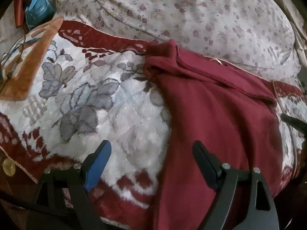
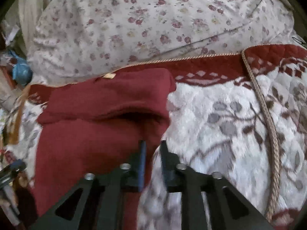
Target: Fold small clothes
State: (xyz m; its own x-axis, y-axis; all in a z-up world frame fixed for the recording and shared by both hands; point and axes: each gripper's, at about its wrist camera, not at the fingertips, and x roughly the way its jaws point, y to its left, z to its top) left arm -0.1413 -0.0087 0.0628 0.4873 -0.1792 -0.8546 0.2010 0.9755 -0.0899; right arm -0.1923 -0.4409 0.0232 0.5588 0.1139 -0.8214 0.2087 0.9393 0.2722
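Note:
A dark red knit garment (image 1: 216, 111) lies spread on a plush blanket, its top edge folded over near the far side. It also shows in the right wrist view (image 2: 96, 115). My left gripper (image 1: 151, 153) is open wide and empty, straddling the garment's left edge, with the right finger over the cloth. My right gripper (image 2: 152, 147) hovers at the garment's right edge with its jaws nearly closed, a narrow gap between them and nothing visibly held. The frame is blurred by motion.
The blanket (image 1: 115, 115) is white with grey flowers and a red border with cord trim (image 2: 268, 124). A floral pillow or duvet (image 2: 153, 19) lies behind. A blue bag (image 1: 38, 9) and clutter sit at the far left.

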